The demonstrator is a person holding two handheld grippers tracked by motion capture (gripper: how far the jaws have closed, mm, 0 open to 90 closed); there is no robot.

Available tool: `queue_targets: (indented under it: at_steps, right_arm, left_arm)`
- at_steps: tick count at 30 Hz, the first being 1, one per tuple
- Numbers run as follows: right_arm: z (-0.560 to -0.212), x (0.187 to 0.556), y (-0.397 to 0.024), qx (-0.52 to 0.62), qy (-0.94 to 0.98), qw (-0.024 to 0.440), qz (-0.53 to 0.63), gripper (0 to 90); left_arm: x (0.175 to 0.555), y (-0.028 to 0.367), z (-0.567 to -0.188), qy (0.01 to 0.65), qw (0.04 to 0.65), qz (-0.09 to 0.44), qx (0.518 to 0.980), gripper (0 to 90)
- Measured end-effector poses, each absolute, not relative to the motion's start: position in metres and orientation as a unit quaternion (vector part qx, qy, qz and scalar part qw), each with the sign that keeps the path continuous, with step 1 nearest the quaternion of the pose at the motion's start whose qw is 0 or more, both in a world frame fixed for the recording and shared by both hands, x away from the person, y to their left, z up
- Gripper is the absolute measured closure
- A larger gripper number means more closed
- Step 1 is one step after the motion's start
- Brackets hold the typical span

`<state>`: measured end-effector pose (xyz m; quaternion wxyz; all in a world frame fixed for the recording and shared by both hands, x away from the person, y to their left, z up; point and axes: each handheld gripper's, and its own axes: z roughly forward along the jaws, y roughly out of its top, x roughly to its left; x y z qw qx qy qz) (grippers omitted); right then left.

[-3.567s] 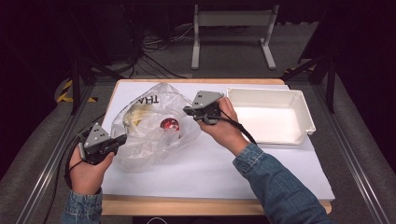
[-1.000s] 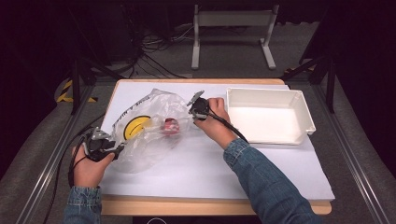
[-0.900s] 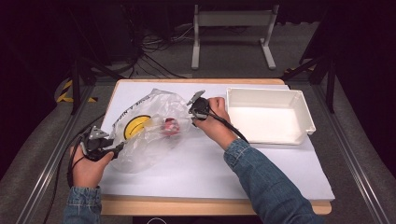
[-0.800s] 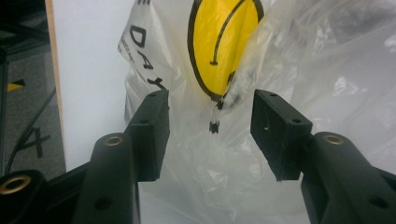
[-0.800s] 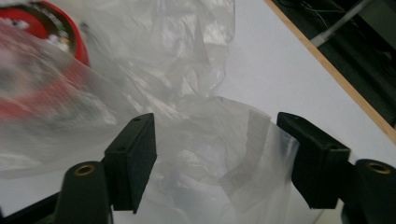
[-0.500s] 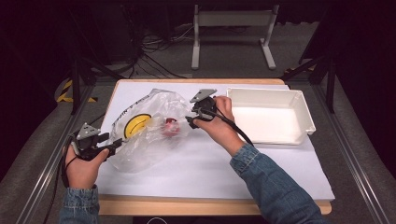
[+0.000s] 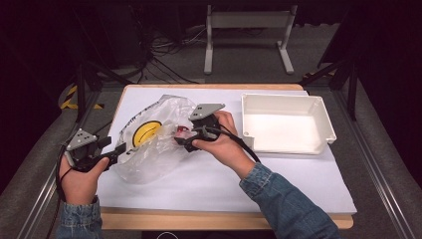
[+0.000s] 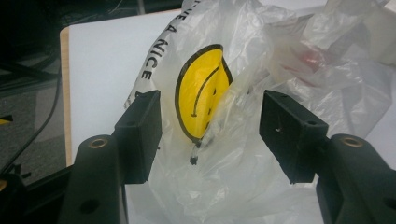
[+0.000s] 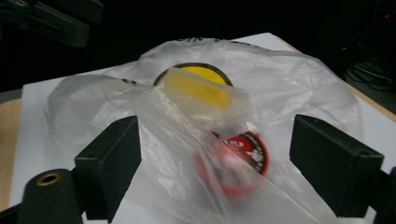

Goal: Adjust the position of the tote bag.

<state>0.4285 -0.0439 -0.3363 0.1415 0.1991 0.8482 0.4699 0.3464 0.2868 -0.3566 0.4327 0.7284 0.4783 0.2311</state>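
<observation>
We see a clear plastic bag [image 7: 149, 142] with a yellow smiley print lying crumpled on the left half of the white surface [image 7: 278, 174], a red packet [image 9: 238, 161] inside it. The left claw [image 7: 119, 149] meets the bag's left edge; its jaws, just opening, stand apart with film between them, unpressed. The right claw [image 7: 180, 141] sits at the bag's right side, jaws likewise just opening, wide around the film, gripping nothing. A white tray [image 7: 326, 124] stands to the right.
</observation>
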Motion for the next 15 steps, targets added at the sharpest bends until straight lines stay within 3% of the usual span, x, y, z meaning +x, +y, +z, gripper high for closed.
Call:
queue_targets:
  at_steps: [11,13,15]
  right_arm:
    - [-0.361,0.437,-0.007,0.162,0.867,0.089,0.462,19.9]
    - [-0.365,0.437,-0.006,0.157,0.875,0.081,0.452,26.6]
    - [-0.367,0.435,-0.007,0.145,0.884,0.066,0.439,40.3]
  left_arm:
    - [0.344,0.285,-0.355,0.474,0.435,0.228,0.731,39.3]
    - [0.344,0.285,-0.355,0.473,0.437,0.227,0.731,39.3]
    - [0.344,0.285,-0.355,0.473,0.436,0.226,0.731,39.2]
